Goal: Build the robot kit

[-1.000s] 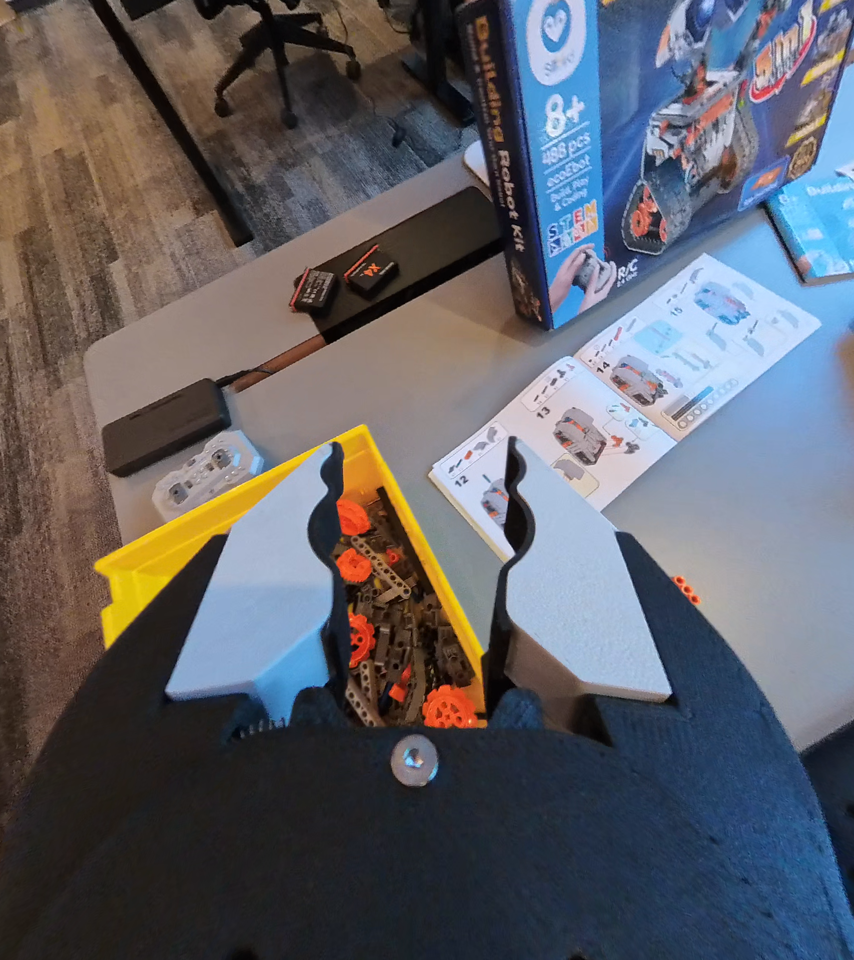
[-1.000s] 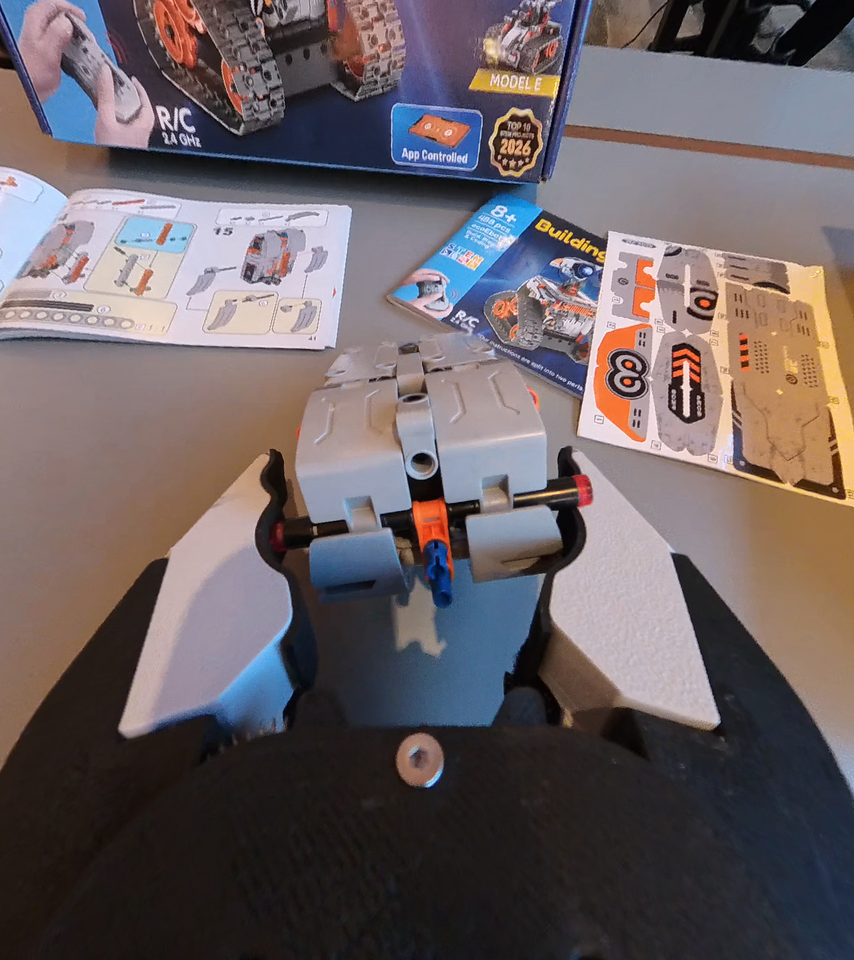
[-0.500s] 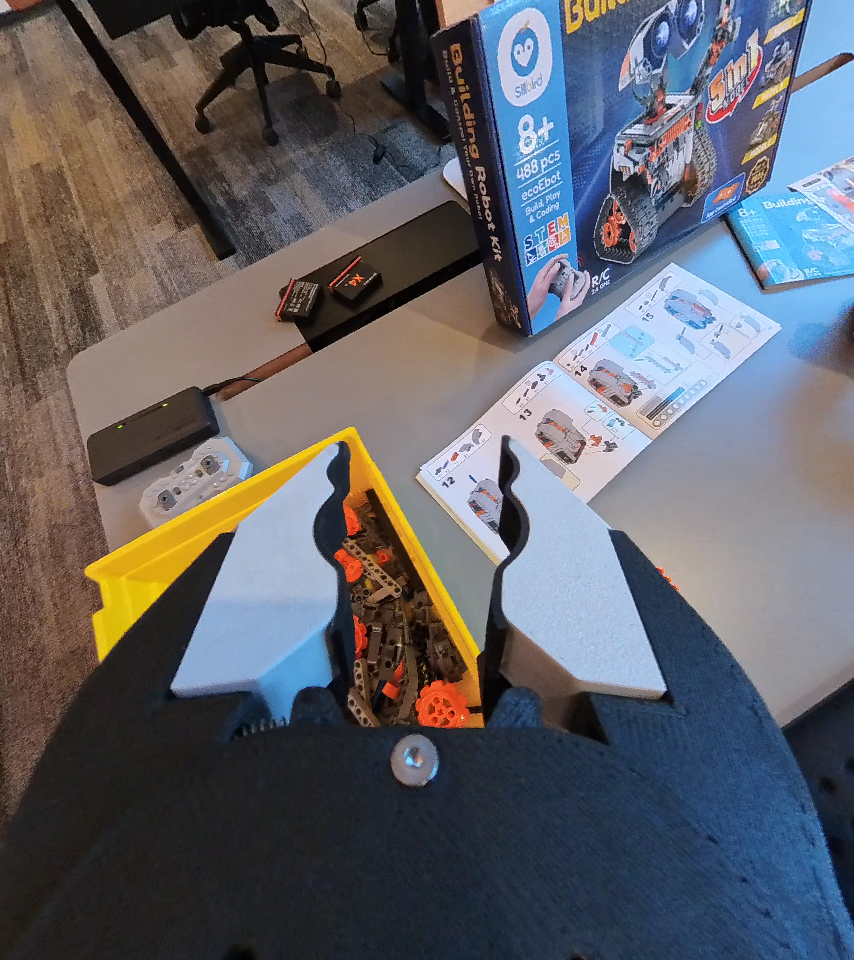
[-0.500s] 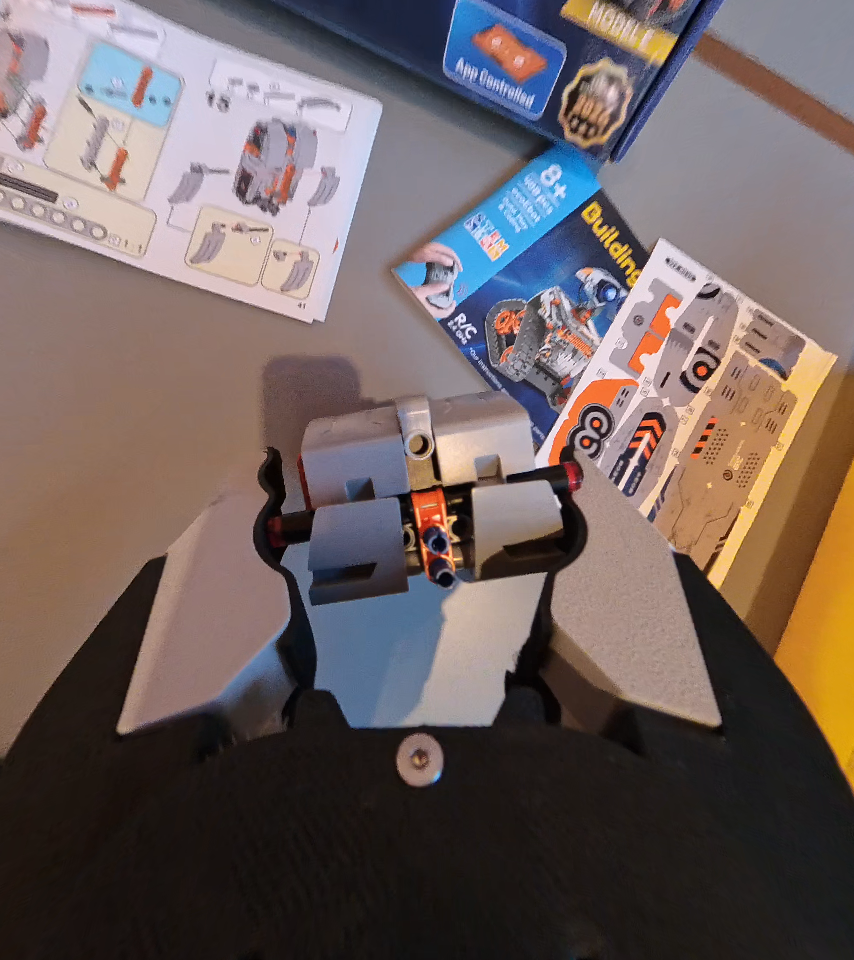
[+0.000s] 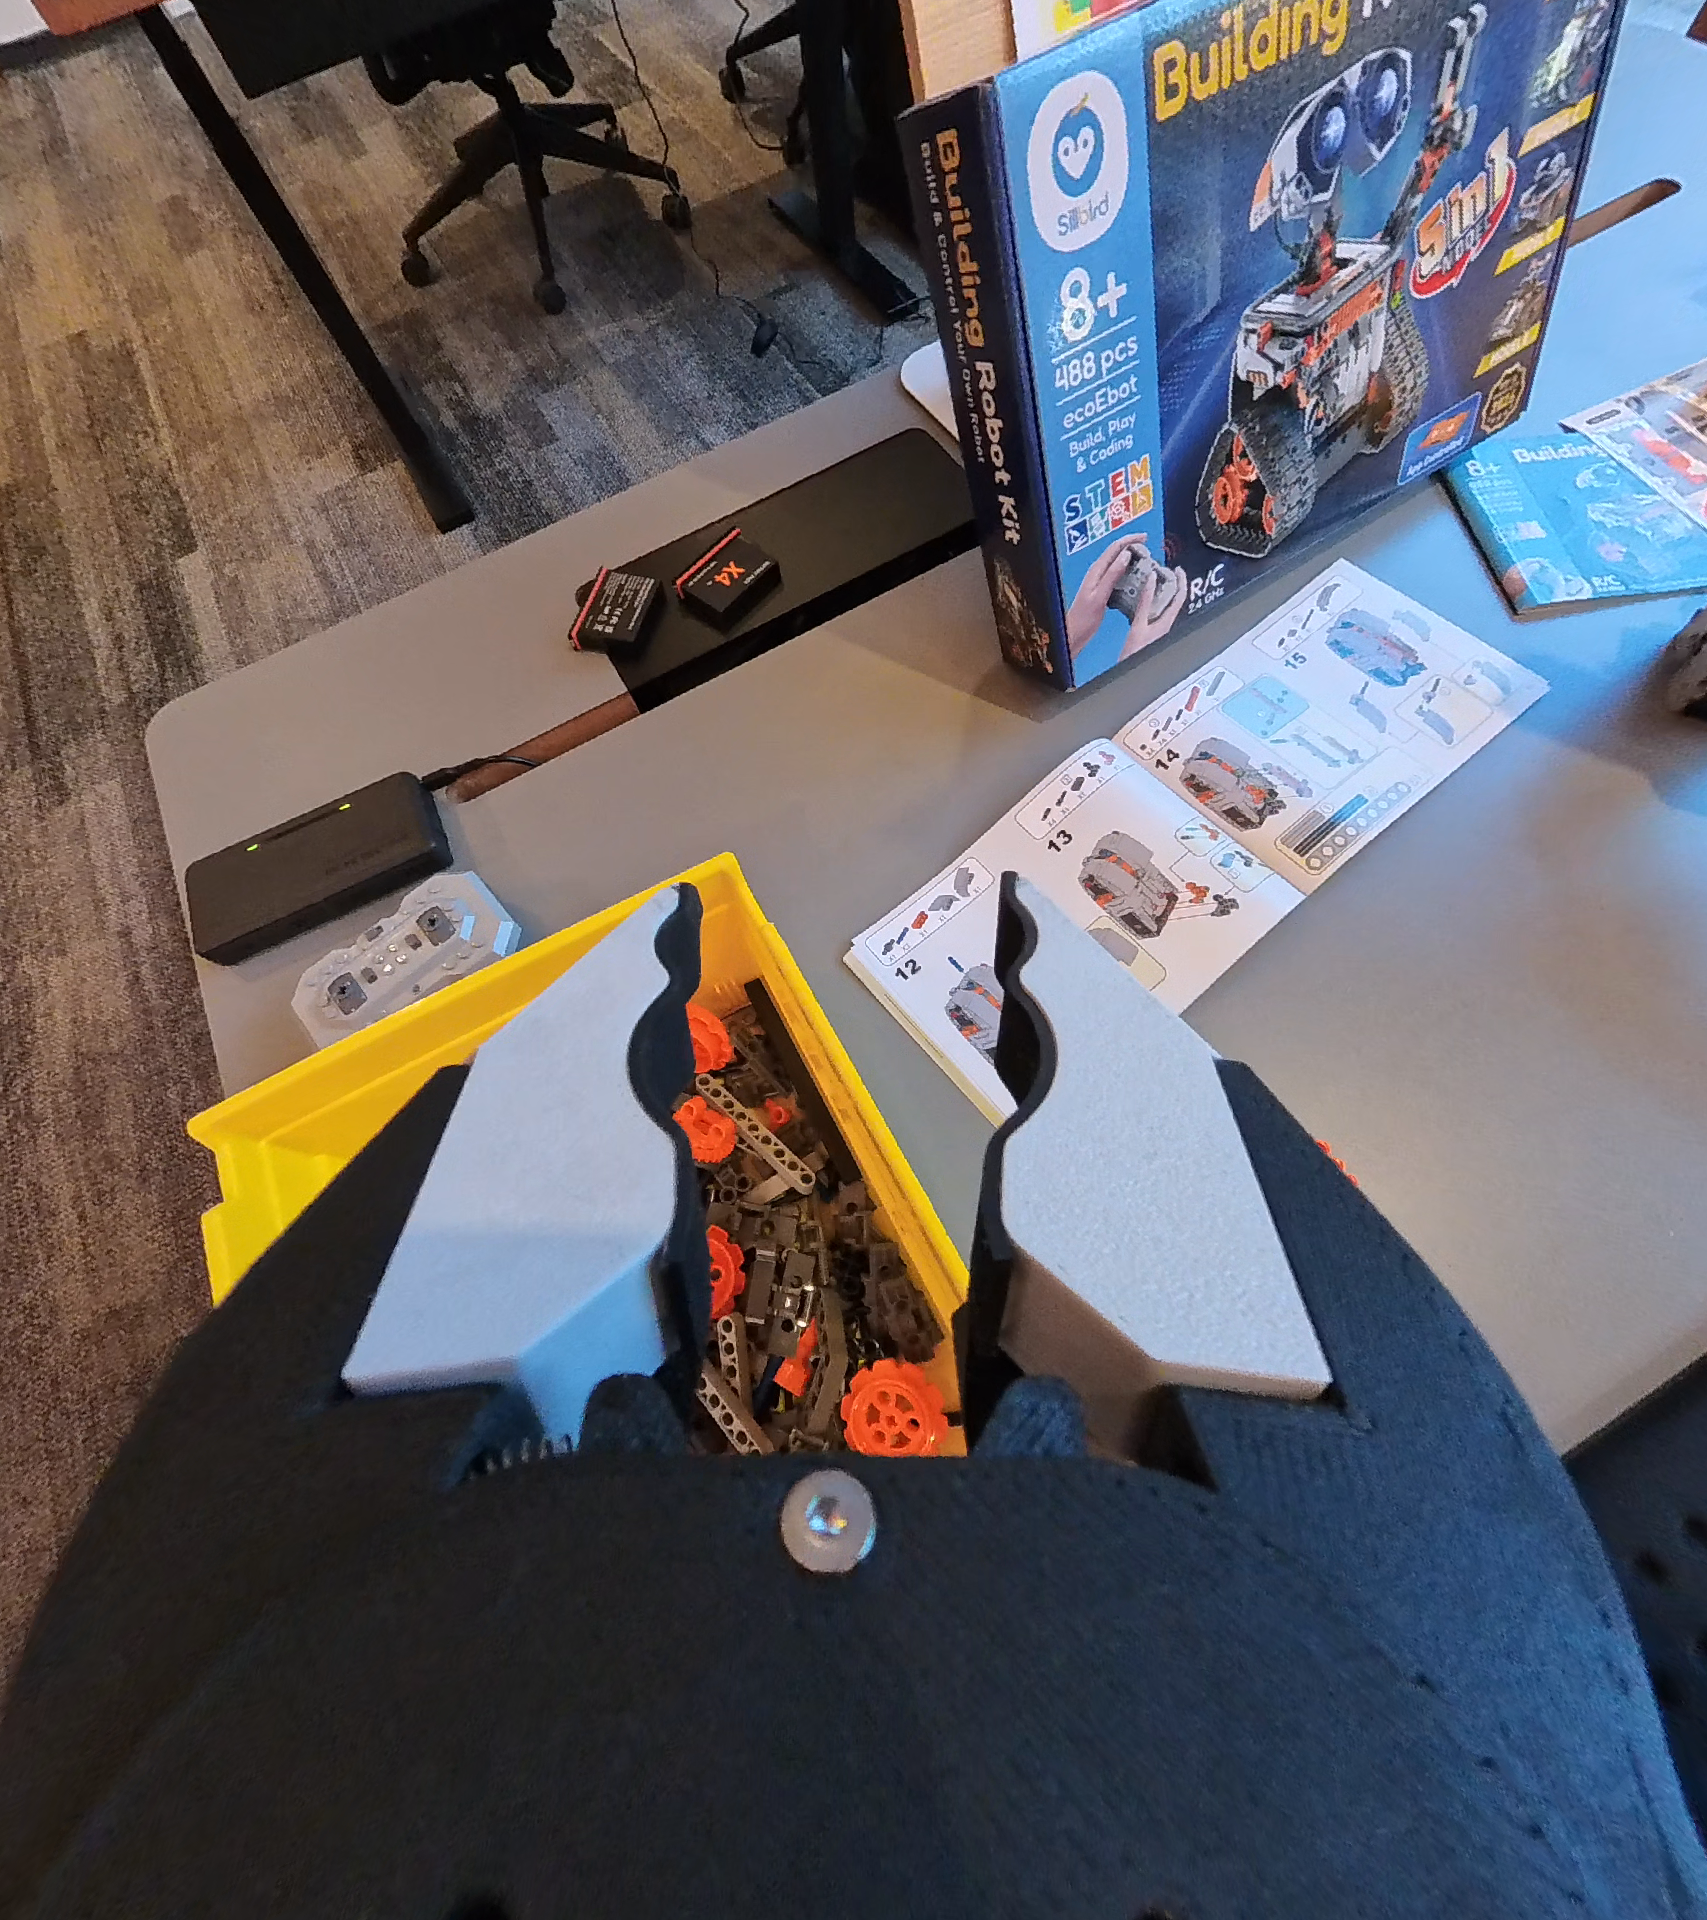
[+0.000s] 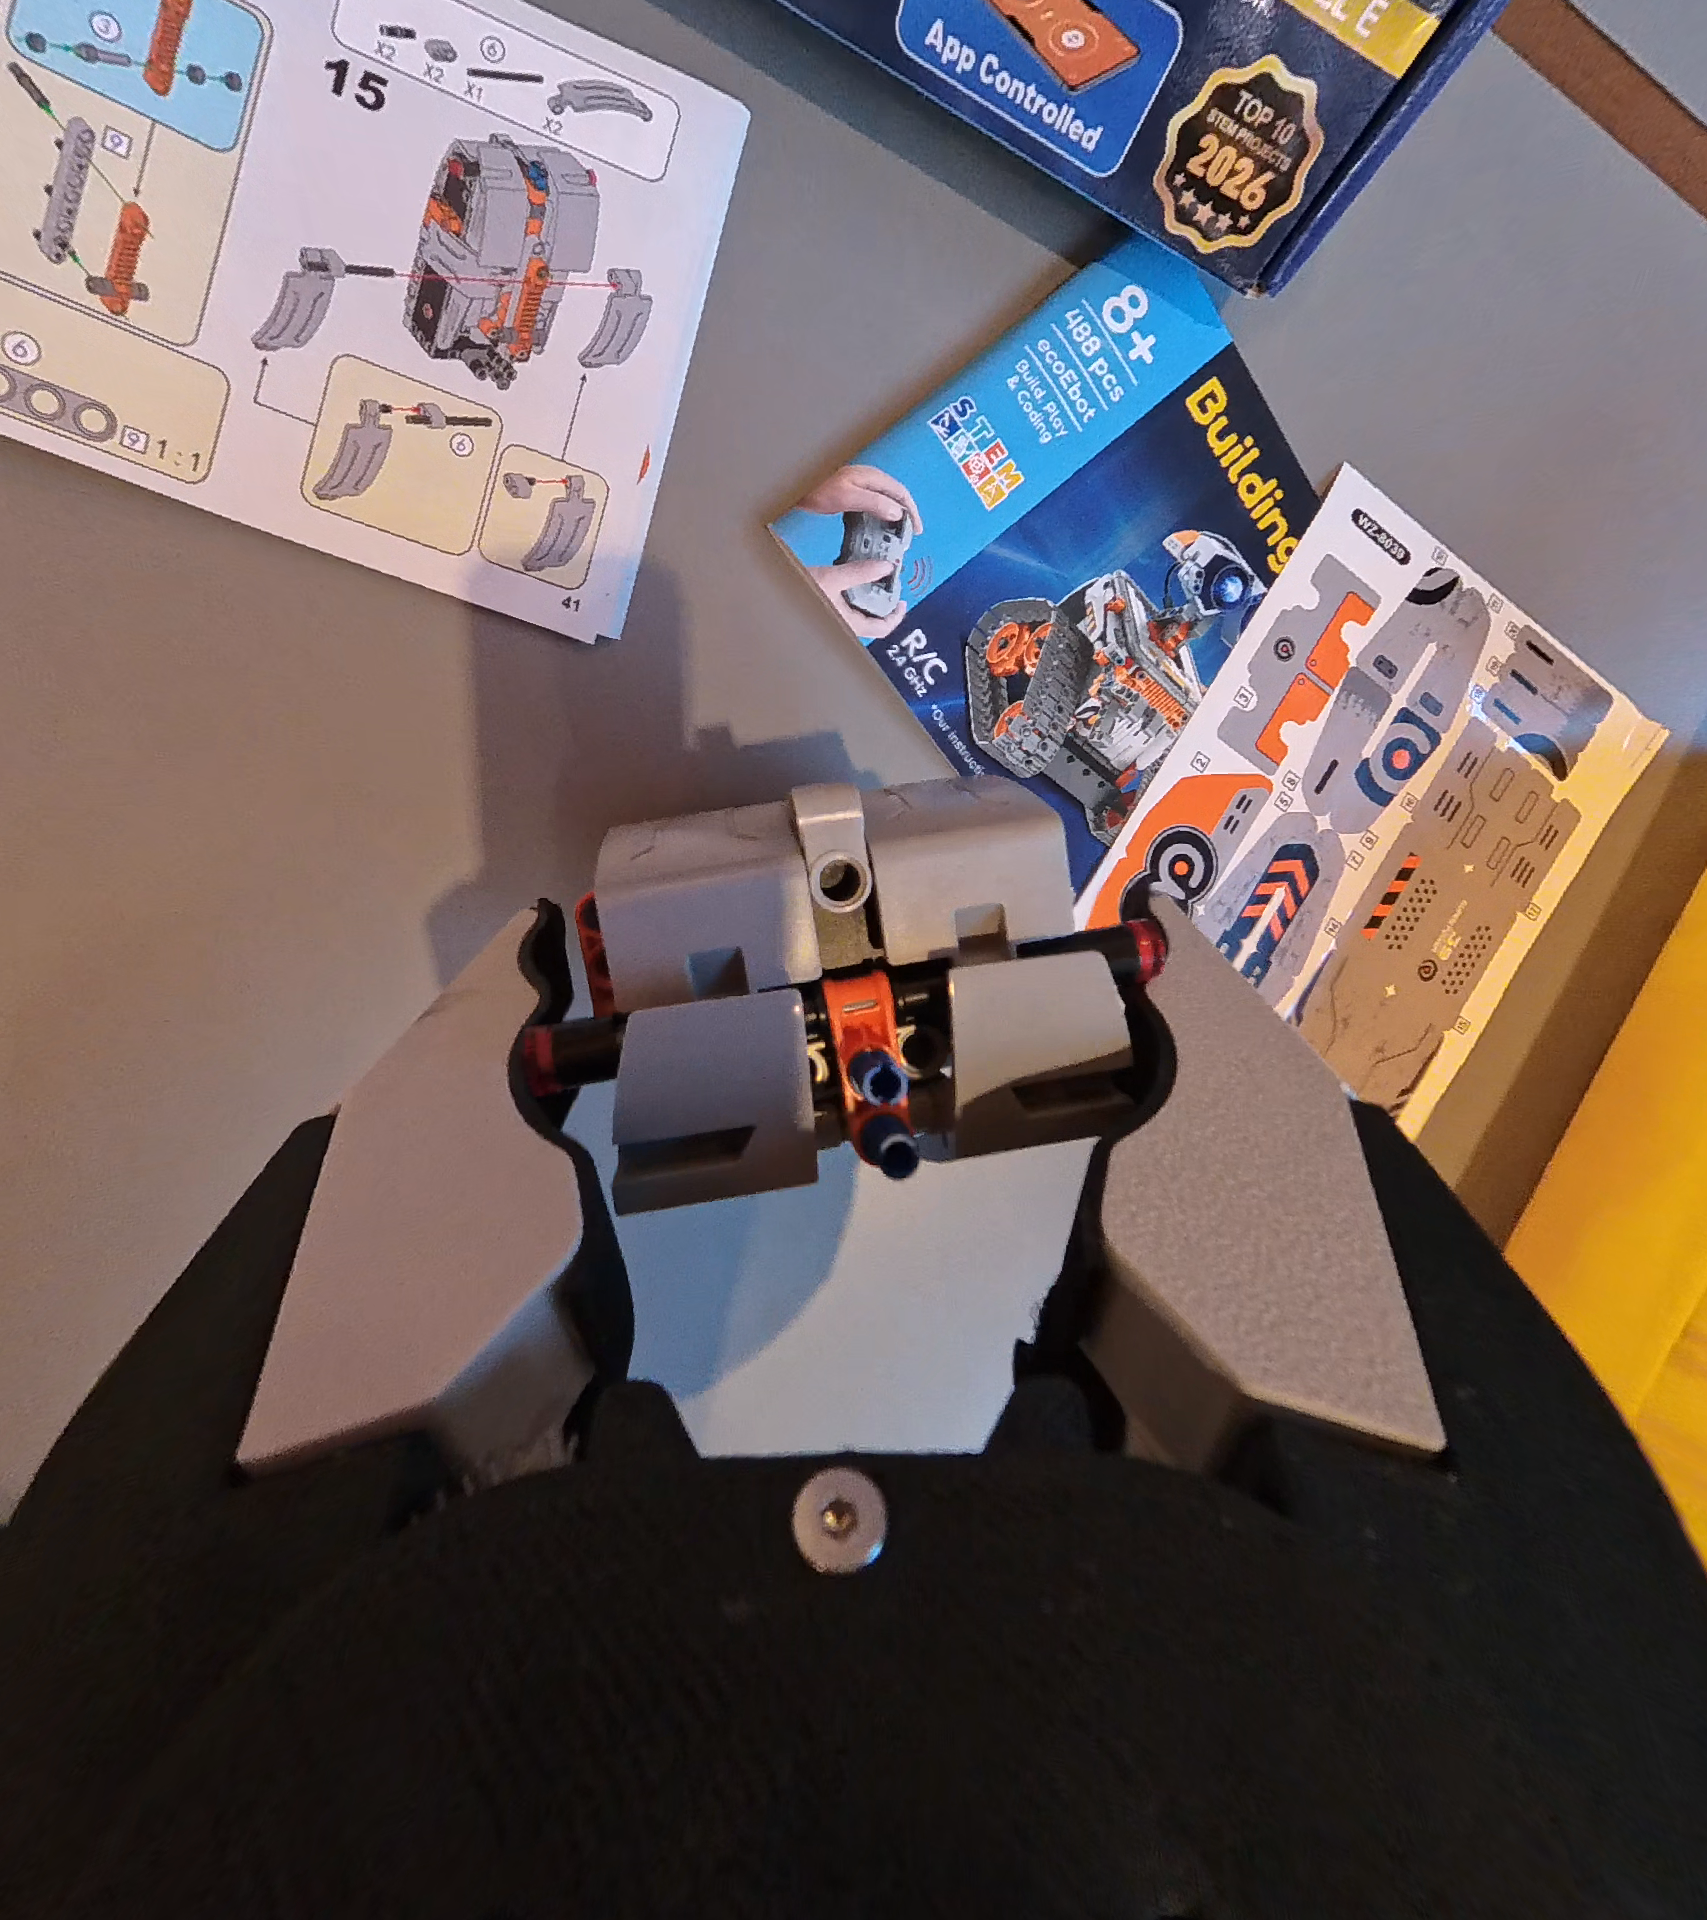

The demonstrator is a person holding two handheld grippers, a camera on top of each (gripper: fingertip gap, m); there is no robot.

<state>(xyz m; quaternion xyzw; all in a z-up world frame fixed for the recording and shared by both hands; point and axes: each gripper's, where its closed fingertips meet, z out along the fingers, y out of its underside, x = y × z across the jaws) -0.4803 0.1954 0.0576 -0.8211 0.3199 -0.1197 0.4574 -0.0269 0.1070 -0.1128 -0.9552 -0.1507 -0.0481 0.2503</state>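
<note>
Left gripper (image 5: 844, 914), jaws apart and empty, hangs over the yellow plastic bin of grey and orange bricks (image 5: 916, 1216) at lower centre; right gripper (image 6: 844, 935) clamps the grey brick-built assembly with black axle (image 6: 828, 935) mid-frame

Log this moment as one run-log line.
left tongs: open over yellow bin | right tongs: shut on grey block assembly above table

Grey table (image 5: 1451, 1091) on patchy carpet (image 5: 49, 520), office chair (image 5: 516, 135) behind.
</note>
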